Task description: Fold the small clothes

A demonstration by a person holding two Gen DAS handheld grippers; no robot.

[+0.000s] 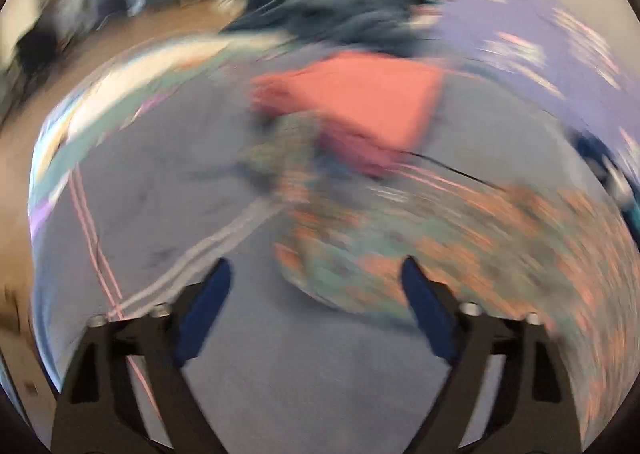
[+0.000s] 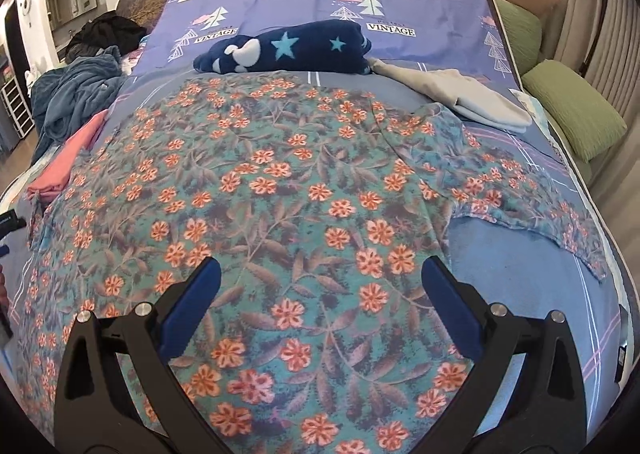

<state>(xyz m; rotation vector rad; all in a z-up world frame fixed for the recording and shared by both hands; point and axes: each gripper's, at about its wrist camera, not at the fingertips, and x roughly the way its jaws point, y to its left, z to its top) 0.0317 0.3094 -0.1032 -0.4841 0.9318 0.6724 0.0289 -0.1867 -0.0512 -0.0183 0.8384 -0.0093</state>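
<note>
Your right hand-held gripper (image 2: pixel 320 278) hangs spread over the floral garment (image 2: pixel 280 182) on the bed (image 2: pixel 520 266); your left hand-held gripper (image 1: pixel 316 278) is spread too, empty.

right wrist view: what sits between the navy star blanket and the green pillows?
A pale grey folded cloth lies between the navy star blanket and the green pillows, on the bedsheet; right wrist view.
</note>
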